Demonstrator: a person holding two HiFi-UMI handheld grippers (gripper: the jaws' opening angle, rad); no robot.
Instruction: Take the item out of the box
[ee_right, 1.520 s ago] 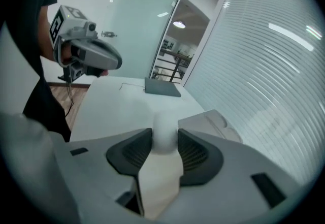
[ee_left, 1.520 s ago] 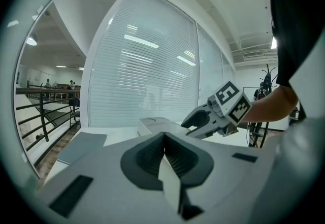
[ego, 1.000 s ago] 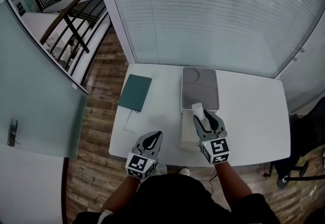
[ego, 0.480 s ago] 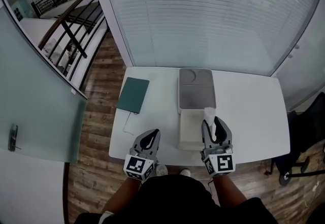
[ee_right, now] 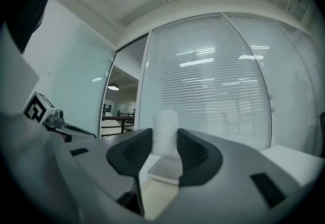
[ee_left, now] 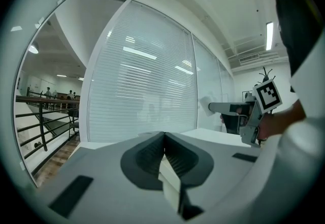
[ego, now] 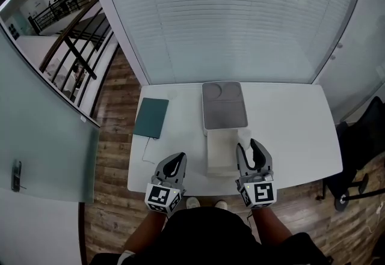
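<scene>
An open box lies on the white table [ego: 289,119], with its grey lid [ego: 224,105] folded back and its cream base [ego: 220,152] nearer me. My right gripper [ego: 249,145] hovers just right of the base, shut on a white foam-like item [ego: 245,136]. In the right gripper view the item [ee_right: 164,131] stands upright between both pads, above the box base [ee_right: 152,197]. My left gripper [ego: 174,163] hangs at the table's front edge, left of the box, shut and holding nothing. In the left gripper view its jaws [ee_left: 163,136] meet at the tip.
A teal notebook [ego: 150,118] lies at the table's left side, with a thin cable [ego: 146,149] trailing from it. White blinds fill the wall behind the table. A dark chair [ego: 361,158] stands off the table's right end. Wooden floor lies to the left.
My right gripper has carried the white item from above the box to its right side and nearer me. The left gripper has hardly moved.
</scene>
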